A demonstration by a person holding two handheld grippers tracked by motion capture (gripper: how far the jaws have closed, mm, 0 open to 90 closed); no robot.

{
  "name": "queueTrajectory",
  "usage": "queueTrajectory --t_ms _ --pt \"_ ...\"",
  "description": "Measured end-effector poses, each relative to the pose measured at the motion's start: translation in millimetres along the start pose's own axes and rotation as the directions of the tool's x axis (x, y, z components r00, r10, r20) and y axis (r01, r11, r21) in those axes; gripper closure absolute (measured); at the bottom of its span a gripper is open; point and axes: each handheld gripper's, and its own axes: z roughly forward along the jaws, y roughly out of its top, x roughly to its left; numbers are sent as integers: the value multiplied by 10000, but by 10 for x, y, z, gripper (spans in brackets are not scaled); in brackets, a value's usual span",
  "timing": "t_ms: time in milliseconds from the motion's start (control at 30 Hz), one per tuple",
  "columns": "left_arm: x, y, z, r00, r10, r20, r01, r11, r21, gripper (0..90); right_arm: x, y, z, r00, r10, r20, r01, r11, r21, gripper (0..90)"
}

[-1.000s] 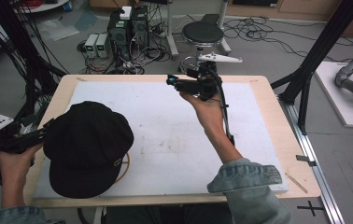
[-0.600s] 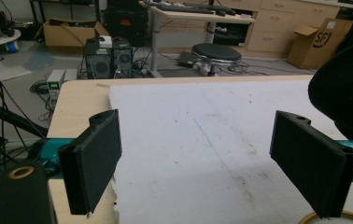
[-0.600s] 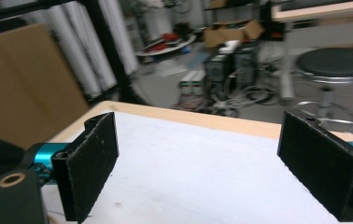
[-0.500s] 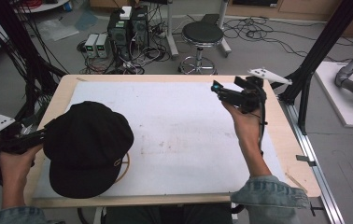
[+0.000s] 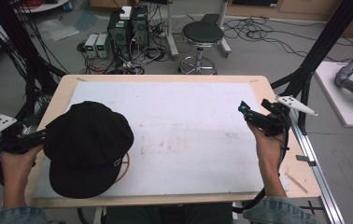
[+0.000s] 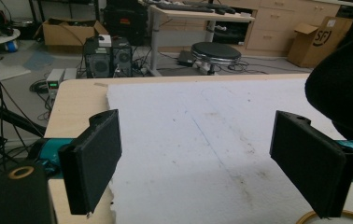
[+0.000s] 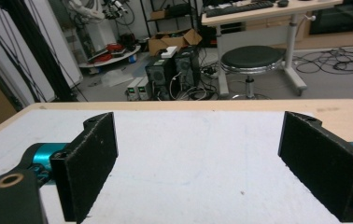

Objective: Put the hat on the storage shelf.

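A black cap point(image 5: 88, 147) lies on the left part of the white board point(image 5: 188, 121), covering most of a thin wooden ring point(image 5: 126, 164). My left gripper point(image 5: 37, 139) rests at the cap's left side, low over the table's left edge. In the left gripper view it point(image 6: 198, 140) stands open with nothing between its pads, and the cap point(image 6: 347, 70) bulges in at the right. My right gripper point(image 5: 245, 111) hovers over the board's right edge, pointing left. Its jaws have just been opening, and in the right gripper view it point(image 7: 198, 144) is wide open and empty.
The wooden table point(image 5: 277, 93) frames the board. A small wooden stick point(image 5: 297, 182) lies at its front right corner. Beyond the far edge are a round stool point(image 5: 202, 35), computer towers point(image 5: 128, 23) and floor cables. Black frame posts point(image 5: 321, 51) stand at both sides.
My right hand has swung from the far middle of the board to its right edge, sinking and coming nearer to the person. The left hand and the cap have stayed put.
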Motion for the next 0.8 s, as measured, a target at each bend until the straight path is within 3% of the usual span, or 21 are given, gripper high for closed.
queueTrajectory --t_ms 500,800 --pt "-3 -22 28 10000 -5 9 5 9999 104 171 -233 -435 -76 9980 383 512 -384 9993 6 117" --pt "-15 -35 47 10000 46 9 -46 9998 216 171 -297 -692 -30 9971 480 583 -505 9979 415 117"
